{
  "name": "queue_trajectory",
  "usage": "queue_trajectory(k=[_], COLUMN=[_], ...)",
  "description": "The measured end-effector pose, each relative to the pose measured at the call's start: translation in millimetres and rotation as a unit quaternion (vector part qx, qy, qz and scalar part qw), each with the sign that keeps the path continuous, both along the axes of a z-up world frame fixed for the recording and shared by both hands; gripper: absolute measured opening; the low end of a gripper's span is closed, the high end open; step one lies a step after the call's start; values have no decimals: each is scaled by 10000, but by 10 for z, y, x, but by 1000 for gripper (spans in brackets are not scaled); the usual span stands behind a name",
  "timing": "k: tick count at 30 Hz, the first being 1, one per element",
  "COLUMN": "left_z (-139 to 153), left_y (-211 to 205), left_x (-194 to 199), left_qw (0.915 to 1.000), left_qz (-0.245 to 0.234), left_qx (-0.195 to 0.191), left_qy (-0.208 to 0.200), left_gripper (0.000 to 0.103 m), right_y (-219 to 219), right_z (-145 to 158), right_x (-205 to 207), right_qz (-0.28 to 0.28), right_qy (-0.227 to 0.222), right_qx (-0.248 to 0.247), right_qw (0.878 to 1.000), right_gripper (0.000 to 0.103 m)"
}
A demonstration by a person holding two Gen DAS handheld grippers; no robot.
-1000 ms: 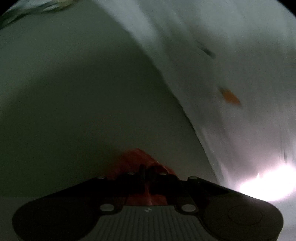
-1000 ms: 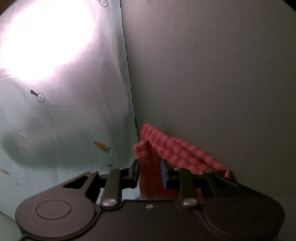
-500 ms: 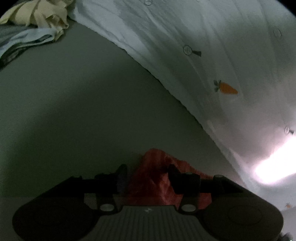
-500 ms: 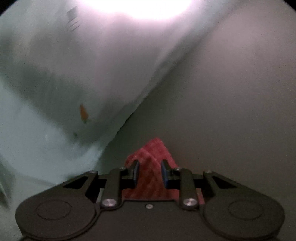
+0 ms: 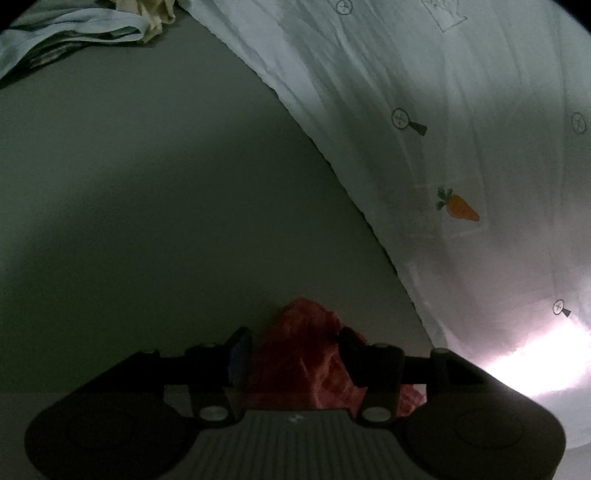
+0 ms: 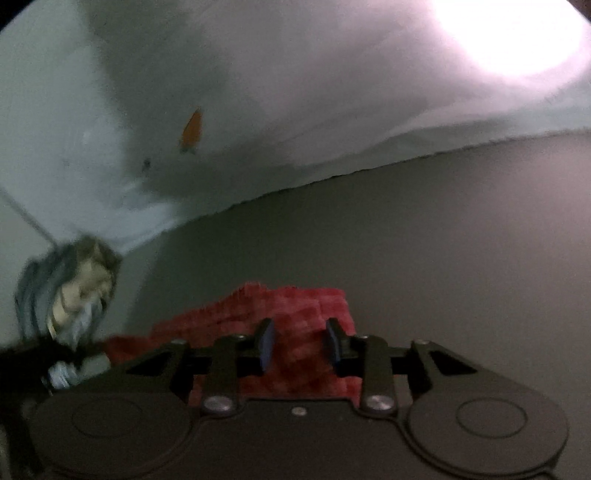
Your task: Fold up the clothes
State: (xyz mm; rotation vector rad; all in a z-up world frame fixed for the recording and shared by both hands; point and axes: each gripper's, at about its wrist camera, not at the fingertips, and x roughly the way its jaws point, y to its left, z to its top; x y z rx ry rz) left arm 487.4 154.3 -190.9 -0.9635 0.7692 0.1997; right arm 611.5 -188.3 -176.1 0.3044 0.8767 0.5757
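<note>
A red waffle-textured cloth point(image 5: 295, 325) lies bunched on the grey surface point(image 5: 147, 184) in the left wrist view. My left gripper point(image 5: 293, 350) straddles it, its jaws opening and standing apart, the left pad clear of the fabric. In the right wrist view the same red cloth point(image 6: 288, 299) spreads ahead of my right gripper point(image 6: 299, 343), whose blue pads are shut on a fold of it. That view is blurred by motion.
A pale sheet printed with carrots point(image 5: 461, 110) covers the right side, its edge running diagonally; it fills the top of the right view point(image 6: 258, 92). A heap of light clothes point(image 5: 74, 33) sits at far left, seen blurred point(image 6: 74, 288) beside the right gripper. Glare marks the sheet.
My left jaws went from shut on the red cloth to apart. The right gripper rolled and rose with the cloth, so the sheet's edge now crosses its view and the clothes heap appears.
</note>
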Motion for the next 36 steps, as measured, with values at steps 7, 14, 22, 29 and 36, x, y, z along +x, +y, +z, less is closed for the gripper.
queue_trajectory(k=[7, 14, 22, 29, 36], left_z=[21, 119, 341, 139, -150], left_y=[51, 110, -490, -958, -987], left_x=[5, -113, -122, 112, 396], left_qw=[9999, 9967, 9581, 9384, 9385], left_qz=[70, 25, -1467, -2179, -2361], left_qx=[61, 796, 2446, 2680, 2509], left_qy=[-45, 152, 242, 150, 246], left_gripper=[54, 62, 74, 78, 81], right_y=[-101, -241, -225, 223, 330], right_z=[118, 12, 213, 31, -122], right_x=[80, 162, -282, -406, -74], right_qz=[-440, -875, -383, 871, 941], right_qy=[-504, -157, -568, -799, -727], right_qx=[-51, -516, -590, -1254, -1366], right_qw=[9977, 9947, 9959, 9850, 9835], right_gripper=[1, 21, 53, 69, 79])
